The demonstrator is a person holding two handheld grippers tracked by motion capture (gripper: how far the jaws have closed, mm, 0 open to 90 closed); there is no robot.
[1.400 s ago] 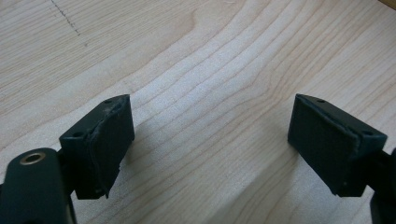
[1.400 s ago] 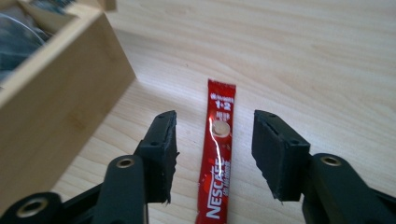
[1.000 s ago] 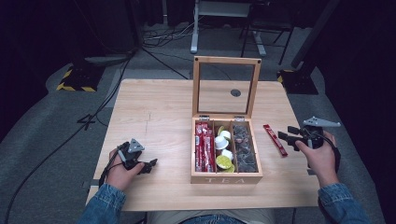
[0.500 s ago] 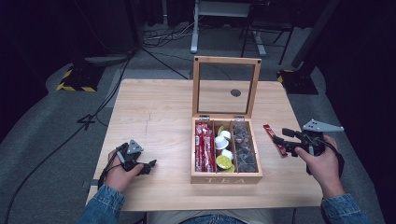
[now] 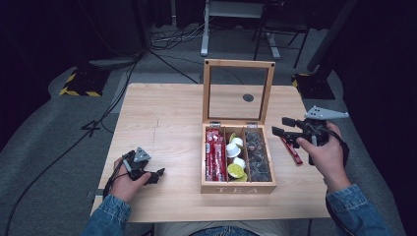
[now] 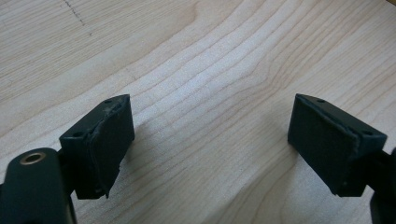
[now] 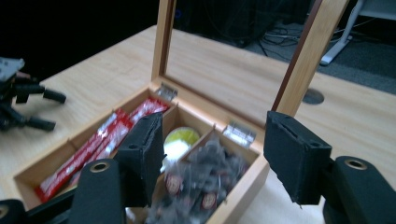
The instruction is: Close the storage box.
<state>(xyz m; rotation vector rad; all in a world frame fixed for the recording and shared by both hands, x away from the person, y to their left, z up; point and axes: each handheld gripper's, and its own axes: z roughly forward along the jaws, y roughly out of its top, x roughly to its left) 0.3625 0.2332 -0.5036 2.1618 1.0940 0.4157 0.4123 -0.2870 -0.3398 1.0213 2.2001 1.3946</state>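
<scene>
A wooden tea box (image 5: 238, 188) stands mid-table with its glass lid (image 5: 206, 93) upright. It holds red packets (image 5: 214, 155) on the left, white and yellow capsules (image 5: 235, 157) in the middle and dark tea bags (image 5: 256, 156) on the right. One loose red packet (image 5: 293, 151) lies on the table just right of the box. My right gripper (image 5: 282, 127) is held open in the air beside the box's right back corner, jaws pointing at it. In the right gripper view the tea bags (image 7: 205, 177) lie beyond its empty jaws. My left gripper (image 5: 156, 175) rests open on bare wood (image 6: 210, 70) near the front left.
A round cable hole (image 5: 248, 98) sits in the table (image 5: 162, 118) behind the lid. The upright lid frame (image 7: 164, 37) rises close ahead of the right gripper. Cables and desk legs lie on the dark floor beyond the far edge.
My right gripper has risen off the table and moved up and left toward the box, away from the loose red packet. The left gripper has stayed put.
</scene>
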